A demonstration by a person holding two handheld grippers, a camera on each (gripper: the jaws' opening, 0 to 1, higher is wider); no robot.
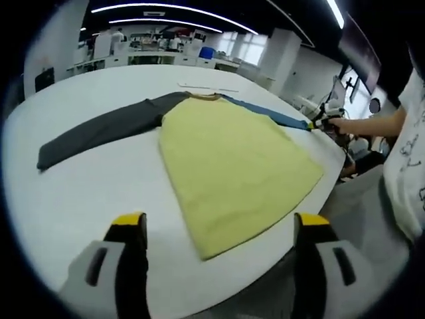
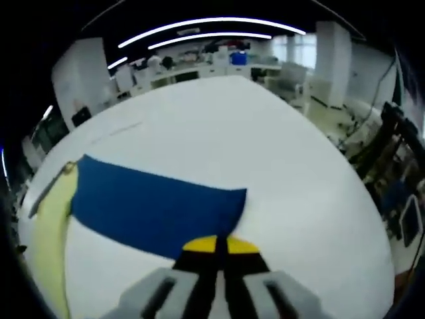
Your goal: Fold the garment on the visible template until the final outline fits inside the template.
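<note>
Currently the right gripper [image 2: 221, 244] fingers are clamped on the blue sleeve [image 2: 156, 206] cuff; the left gripper [image 1: 220, 229] fingers stand wide apart, empty. Carry the sleeve flat across the yellow body [image 1: 232, 169], keeping the cuff on the counter [image 1: 86, 199].

So the yellow raglan shirt with one dark grey sleeve and one blue sleeve [image 1: 232, 166] is lying flat on the white worktop [image 1: 86, 199], hem pointing toward the camera. The left gripper [image 1: 220, 229] is hovering over the near edge, yellow-tipped jaws spread wide apart. Over on the right, the right gripper [image 1: 319, 123] is pinching the blue sleeve's cuff.
</note>
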